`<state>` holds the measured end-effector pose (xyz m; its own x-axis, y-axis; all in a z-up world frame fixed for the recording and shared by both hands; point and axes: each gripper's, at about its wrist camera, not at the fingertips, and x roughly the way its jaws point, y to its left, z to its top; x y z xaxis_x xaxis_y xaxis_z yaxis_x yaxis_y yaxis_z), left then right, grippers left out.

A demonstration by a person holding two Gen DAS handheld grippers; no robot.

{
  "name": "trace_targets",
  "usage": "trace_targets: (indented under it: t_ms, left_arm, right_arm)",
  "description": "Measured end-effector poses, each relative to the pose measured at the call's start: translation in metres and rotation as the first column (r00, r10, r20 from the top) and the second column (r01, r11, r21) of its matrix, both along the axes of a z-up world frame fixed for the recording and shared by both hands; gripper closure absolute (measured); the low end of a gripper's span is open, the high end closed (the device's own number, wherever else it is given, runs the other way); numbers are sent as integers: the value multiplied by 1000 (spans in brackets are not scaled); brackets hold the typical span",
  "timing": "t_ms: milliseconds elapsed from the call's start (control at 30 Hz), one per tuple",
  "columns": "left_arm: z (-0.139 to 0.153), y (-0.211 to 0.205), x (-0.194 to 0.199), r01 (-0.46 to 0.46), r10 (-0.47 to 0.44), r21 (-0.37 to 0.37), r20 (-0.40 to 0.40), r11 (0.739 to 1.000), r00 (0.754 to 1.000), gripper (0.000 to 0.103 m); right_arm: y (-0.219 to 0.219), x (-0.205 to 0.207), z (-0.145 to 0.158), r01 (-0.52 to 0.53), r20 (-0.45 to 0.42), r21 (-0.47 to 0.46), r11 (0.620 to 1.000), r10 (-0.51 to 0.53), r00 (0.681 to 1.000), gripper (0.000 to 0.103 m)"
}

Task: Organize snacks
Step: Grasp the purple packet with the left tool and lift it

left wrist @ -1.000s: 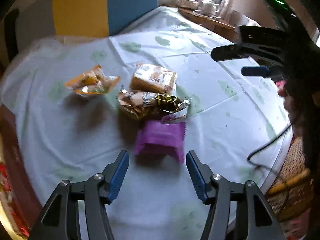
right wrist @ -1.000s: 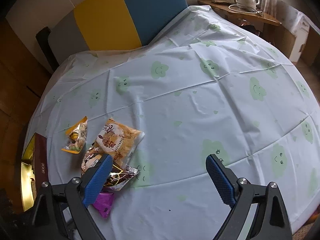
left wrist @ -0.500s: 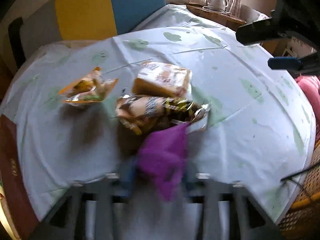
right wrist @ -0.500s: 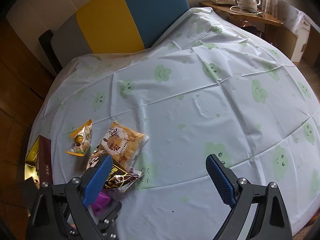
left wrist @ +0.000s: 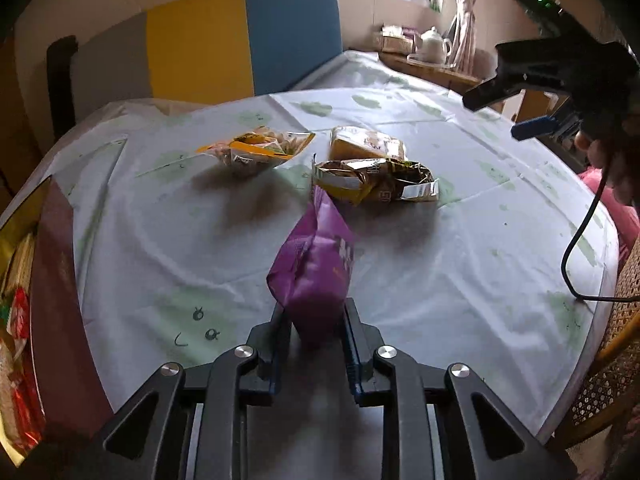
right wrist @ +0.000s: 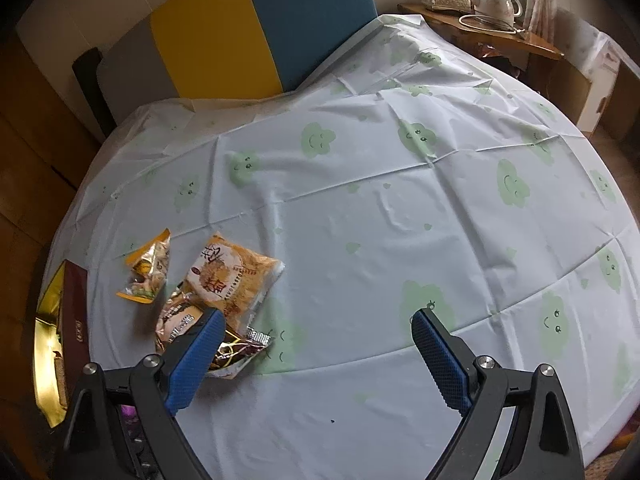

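A purple snack packet [left wrist: 316, 264] juts forward and up from my left gripper [left wrist: 314, 320], which is shut on its near end, pads pressing both sides. Beyond it on the cloth lie a crumpled gold-brown packet [left wrist: 376, 184], an orange packet [left wrist: 366, 144] behind that, and a small yellow packet [left wrist: 256, 150] to the left. In the right wrist view the same orange packet [right wrist: 236, 276], yellow packet [right wrist: 148, 268] and brown packet [right wrist: 180, 316] lie at lower left. My right gripper [right wrist: 316, 316] hangs open above the cloth with nothing between its fingers.
A round table under a white cloth with green clouds [right wrist: 400, 220]. A red and gold box [left wrist: 52, 280] holding snacks sits at the table's left edge. A yellow and blue chair back [right wrist: 260, 28] stands behind. A teapot [right wrist: 496, 0] is on a side table. A black cable [left wrist: 576, 248] hangs at right.
My left gripper went forward to the purple packet and shut on it; the packet now stands up between the fingers. The right gripper stayed open and still.
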<state>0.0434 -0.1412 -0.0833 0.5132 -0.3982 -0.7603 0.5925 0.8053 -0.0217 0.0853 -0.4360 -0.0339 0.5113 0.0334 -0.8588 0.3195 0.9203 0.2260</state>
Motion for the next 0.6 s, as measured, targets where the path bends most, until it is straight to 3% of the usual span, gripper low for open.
trace_targets:
  t_ms: [167, 300, 367, 433, 600]
  left_arm:
    - [-2, 9, -2, -8, 9, -59, 12, 998, 1000, 79]
    - [-1, 21, 7, -30, 20, -154, -67, 988, 998, 79]
    - [1, 23, 10, -32, 18, -157, -92, 987, 996, 77]
    - [6, 26, 11, -39, 17, -163, -134, 986, 991, 69]
    - [8, 33, 19, -117, 76, -192, -206, 974, 975, 68]
  right_arm:
    - [11, 1, -5, -40, -16, -3, 999, 40, 999, 8]
    - [31, 3, -10, -100, -31, -17, 995, 99, 995, 8]
    - [41, 5, -11, -148, -33, -41, 988, 147, 989, 8]
    - [50, 7, -13, -187, -37, -60, 980, 185, 982, 8]
    - [53, 12, -21, -207, -73, -83, 975, 201, 977, 8]
